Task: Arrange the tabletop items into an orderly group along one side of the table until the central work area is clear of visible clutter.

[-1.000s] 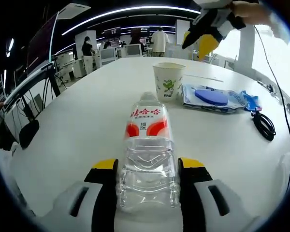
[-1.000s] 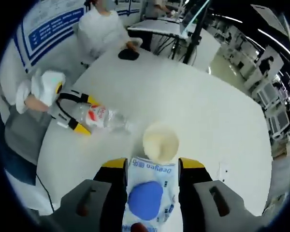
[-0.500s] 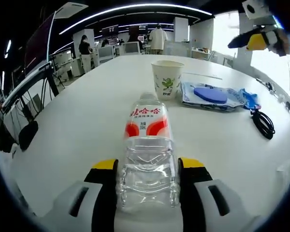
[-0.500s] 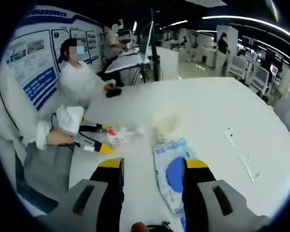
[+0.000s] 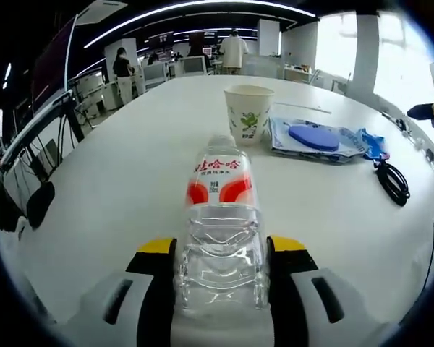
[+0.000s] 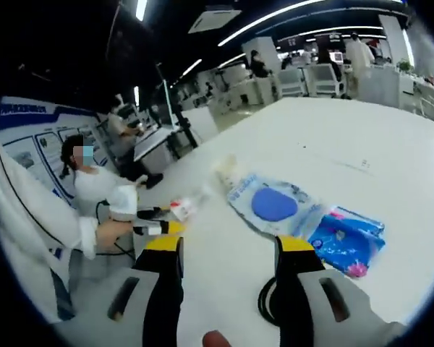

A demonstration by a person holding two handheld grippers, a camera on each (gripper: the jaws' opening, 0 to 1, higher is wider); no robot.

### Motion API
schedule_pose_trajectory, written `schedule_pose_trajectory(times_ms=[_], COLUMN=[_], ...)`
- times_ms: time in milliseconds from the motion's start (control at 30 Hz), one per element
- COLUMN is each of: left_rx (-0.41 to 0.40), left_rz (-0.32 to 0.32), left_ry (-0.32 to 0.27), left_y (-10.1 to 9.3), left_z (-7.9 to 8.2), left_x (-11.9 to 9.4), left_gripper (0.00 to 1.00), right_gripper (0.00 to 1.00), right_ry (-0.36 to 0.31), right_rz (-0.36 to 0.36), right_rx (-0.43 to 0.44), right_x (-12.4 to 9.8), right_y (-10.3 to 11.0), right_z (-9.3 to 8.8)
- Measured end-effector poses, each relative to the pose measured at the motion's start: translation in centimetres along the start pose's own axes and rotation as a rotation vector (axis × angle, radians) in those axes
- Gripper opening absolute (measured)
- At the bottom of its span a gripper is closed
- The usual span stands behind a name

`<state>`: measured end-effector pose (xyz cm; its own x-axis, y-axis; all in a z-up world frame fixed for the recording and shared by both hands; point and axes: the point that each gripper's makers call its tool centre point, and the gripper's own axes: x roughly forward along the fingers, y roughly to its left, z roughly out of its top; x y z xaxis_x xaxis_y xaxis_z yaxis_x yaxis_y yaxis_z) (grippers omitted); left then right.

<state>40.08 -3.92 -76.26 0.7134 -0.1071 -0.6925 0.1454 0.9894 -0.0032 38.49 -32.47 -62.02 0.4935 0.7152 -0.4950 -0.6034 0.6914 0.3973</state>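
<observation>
Item one, left gripper view: my left hand-held gripper [image 5: 219, 249] pinches a clear plastic water bottle [image 5: 220, 235] lying on its side on the white bench [image 5: 116, 188], base between the yellow-tipped jaws at 6 o'clock, red-and-white label and neck pointing toward 12 o'clock. Item two: a paper cup [image 5: 249, 114] with a green print, upright, beyond the bottle's neck at about 12 o'clock. Item three: a clear packet holding a blue oval pad [image 5: 315, 137], lying flat just beside the cup at 1 o'clock. Item four: a small blue packet [image 5: 372, 144] touching the far end of the clear packet at 2 o'clock. Item five: a coiled black cable [image 5: 393, 182] near the blue packet at 3 o'clock. Item six: my right hand-held gripper's dark-and-yellow tip, seen at the edge at 3 o'clock, off the bench surface. Right gripper view: my right hand-held gripper [image 6: 228, 249] is spread with nothing between its jaws, above the bench [image 6: 347, 144]; the black cable [image 6: 267, 303] lies partly between the jaws at 6 o'clock, the blue packet [image 6: 347, 238] at 4 o'clock, the clear packet with blue pad [image 6: 275, 204] at centre, the cup [image 6: 228, 170] blurred beyond it at 12 o'clock, and the bottle [image 6: 188, 208] held by the left hand-held gripper [image 6: 159, 228] at 9 o'clock. People sit and stand at other desks in the background.
</observation>
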Motion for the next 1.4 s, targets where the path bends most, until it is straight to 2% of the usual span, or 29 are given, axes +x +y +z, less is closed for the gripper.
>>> schedule_pose_trajectory(times_ms=[167,267,467,633,700,833,900,967,1033,1100,1167,1267,1400], left_rx=[0.021,0.023,0.019,0.045,0.059,0.060,0.044,0.036,0.033,0.055,0.077,0.056,0.066], left_rz=[-0.023,-0.023,-0.013,-0.013,-0.018,-0.041,-0.054,-0.055,-0.068,-0.078,-0.079,-0.103,-0.104], left_ry=[0.048,0.055,0.071,0.114,0.115,0.097,0.070,0.060,0.060,0.070,0.077,0.098,0.113], left_y=[0.0,0.0,-0.1,-0.2,-0.2,-0.4,-0.4,-0.4,-0.5,-0.6,-0.6,-0.7,-0.7], left_z=[-0.2,-0.1,-0.2,-0.1,0.2,1.6,2.8,3.6,4.5,5.1,5.8,6.8,7.8], left_x=[-0.2,0.1,0.1,0.0,-0.1,-0.1,0.1,0.3,1.0,1.6,2.2,3.4,4.8], left_gripper=[0.48,0.48,0.48,0.46,0.46,0.45,0.46,0.49,0.57,0.59,0.57,0.54,0.51], right_gripper=[0.50,0.50,0.52,0.52,0.52,0.52,0.51,0.51,0.51,0.49,0.49,0.49,0.48], right_ry=[-0.054,-0.068,-0.072,-0.049,-0.046,-0.030,0.022,0.031,0.026,0.021,0.024,0.033,0.039], right_rz=[-0.034,-0.047,-0.070,-0.082,-0.085,-0.087,-0.104,-0.107,-0.092,-0.089,-0.092,-0.094,-0.097], right_rx=[0.071,0.104,0.130,0.146,0.158,0.179,0.150,0.147,0.173,0.182,0.183,0.183,0.204], right_x=[-2.4,-3.1,-3.6,-3.6,-3.6,-3.4,-3.3,-3.1,-3.0,-3.0,-3.0,-3.0,-3.2], right_y=[-1.1,-1.8,-2.6,-3.0,-3.1,-3.3,-3.6,-3.6,-3.6,-3.6,-3.6,-3.7,-4.0], right_z=[-0.6,-1.1,-1.7,-2.8,-3.1,-3.9,-4.9,-5.2,-5.4,-5.4,-5.4,-5.8,-6.5])
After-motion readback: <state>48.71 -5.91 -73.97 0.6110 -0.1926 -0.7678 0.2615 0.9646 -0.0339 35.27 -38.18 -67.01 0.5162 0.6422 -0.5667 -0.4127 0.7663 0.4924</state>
